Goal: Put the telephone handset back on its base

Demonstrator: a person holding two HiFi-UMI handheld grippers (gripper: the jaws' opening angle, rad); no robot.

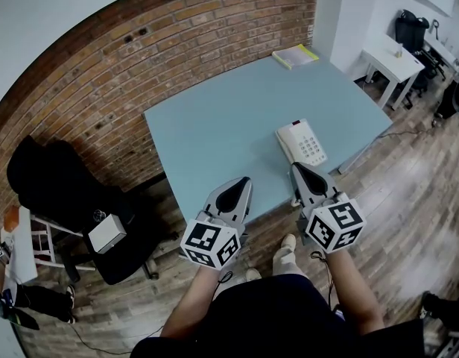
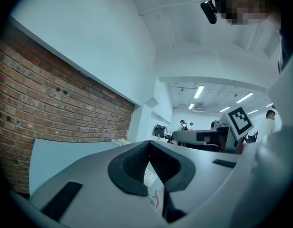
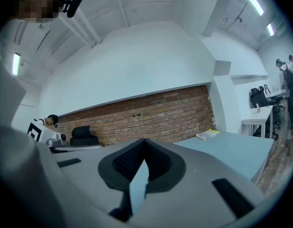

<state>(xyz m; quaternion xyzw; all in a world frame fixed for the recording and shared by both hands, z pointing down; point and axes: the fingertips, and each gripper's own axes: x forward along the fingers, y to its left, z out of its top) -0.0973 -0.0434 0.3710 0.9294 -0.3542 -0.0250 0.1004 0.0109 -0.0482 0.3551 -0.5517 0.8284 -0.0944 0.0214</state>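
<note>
L gripper [image 1: 244, 182]: jaws pressed together at the tips, nothing pinched. It is held level over the near edge of the table [image 1: 214, 125], left of the phone [image 1: 308, 144] & apart from it. In the left gripper view the pads meet up top w/ a narrow V gap below. Thru that gap show the phone's keys and a bit of coiled cord [image 2: 155, 199].

R gripper [image 1: 296, 168]: jaws likewise pressed together, empty. Thru its gap only bare table top shows. In head view its tip sits right at the phone's near end; touching or not, can't tell.

Phone: white, on the light-blue table near the front-right edge, keypad on its right half. Handset [image 1: 284, 145] looks to lie along the base's left side; whether it's fully seated, can't tell.

Farther out: yellow-edged book [image 1: 294, 56] at the table's far corner, by the brick wall [image 1: 103, 73]. Left of the table is a black chair [image 1: 58, 185] w/ a white box [image 1: 107, 233] by it. A white desk [image 1: 393, 62] stands far right, on a wood floor [image 1: 408, 200].
</note>
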